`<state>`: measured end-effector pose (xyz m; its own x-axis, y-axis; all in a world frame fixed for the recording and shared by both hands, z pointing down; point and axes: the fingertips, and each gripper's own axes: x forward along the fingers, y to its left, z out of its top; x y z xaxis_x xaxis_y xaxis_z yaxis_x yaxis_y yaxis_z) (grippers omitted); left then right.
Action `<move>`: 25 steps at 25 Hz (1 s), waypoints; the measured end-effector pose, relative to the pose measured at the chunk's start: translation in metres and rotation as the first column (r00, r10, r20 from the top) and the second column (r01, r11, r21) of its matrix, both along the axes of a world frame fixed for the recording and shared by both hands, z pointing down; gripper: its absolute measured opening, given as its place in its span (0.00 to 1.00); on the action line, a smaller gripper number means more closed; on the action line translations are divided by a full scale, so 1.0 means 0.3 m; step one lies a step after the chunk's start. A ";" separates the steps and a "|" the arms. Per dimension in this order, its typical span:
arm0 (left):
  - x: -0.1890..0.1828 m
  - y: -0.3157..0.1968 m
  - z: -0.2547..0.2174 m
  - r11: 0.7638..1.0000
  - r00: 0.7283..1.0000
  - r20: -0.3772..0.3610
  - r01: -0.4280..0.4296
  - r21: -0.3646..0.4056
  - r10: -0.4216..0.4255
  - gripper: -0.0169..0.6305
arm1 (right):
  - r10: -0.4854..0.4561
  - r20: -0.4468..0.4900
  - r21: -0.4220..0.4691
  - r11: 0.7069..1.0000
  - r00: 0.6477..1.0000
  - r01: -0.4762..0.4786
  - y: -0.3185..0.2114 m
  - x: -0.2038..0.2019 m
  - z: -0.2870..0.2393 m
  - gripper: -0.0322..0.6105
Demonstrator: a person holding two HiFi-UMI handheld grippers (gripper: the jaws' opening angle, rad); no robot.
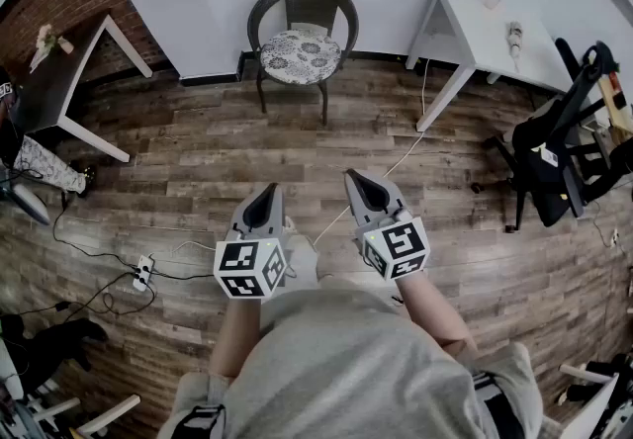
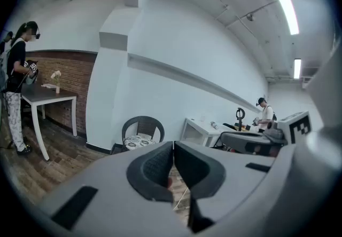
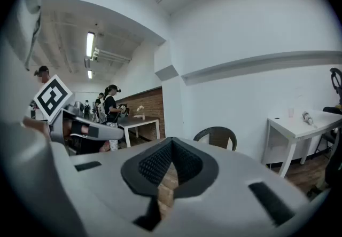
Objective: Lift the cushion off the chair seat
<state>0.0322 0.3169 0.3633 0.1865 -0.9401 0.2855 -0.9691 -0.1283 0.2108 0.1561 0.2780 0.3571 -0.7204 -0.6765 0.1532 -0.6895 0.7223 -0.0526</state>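
Wood-plank floor (image 1: 198, 180) between tools and target. Seeing cushion (image 1: 300, 55), pale with a dark floral print, at top centre of the head view. Lies flat on the seat of a dark woven chair (image 1: 302, 2), against the white wall. Nothing touching it.

Well apart from both tools: left gripper (image 1: 269, 190) and right gripper (image 1: 352, 176) at frame centre, side by side, tips aimed up-frame toward the chair, bare planks in between.

Left gripper view: jaws pressed together, nothing between them. Cushion (image 2: 138, 141) small, just left of the jaw tips, on the chair (image 2: 143, 124).

Right gripper view: jaws closed tip to tip as well, only floor planks showing through the gap below the tips. Chair (image 3: 216, 135) just right of the tips; cushion not visible there, seat hidden behind the gripper body.

White table (image 1: 475, 32) upper right of the head view, right of the chair.
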 end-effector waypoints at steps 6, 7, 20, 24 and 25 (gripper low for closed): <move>0.064 0.083 -0.024 1.000 1.000 0.020 -0.021 0.014 0.020 0.04 | 0.028 0.012 0.004 1.000 1.000 -0.028 0.107 0.074 -0.026 0.05; 0.071 0.091 -0.019 1.000 1.000 0.016 -0.024 0.014 0.024 0.04 | 0.031 0.011 0.007 0.999 0.999 -0.031 0.119 0.078 -0.025 0.05; 0.112 0.124 -0.001 1.000 1.000 -0.010 -0.025 0.014 0.025 0.04 | 0.015 0.036 0.006 1.000 0.999 -0.015 0.188 0.118 -0.033 0.05; 0.117 0.124 0.004 1.000 1.000 -0.013 -0.005 0.018 0.006 0.04 | -0.002 0.046 -0.017 1.000 0.999 0.003 0.196 0.124 -0.011 0.05; 0.115 0.126 0.005 1.000 1.000 -0.018 -0.002 0.019 0.003 0.04 | -0.006 0.041 -0.019 1.000 0.999 0.007 0.201 0.119 -0.005 0.05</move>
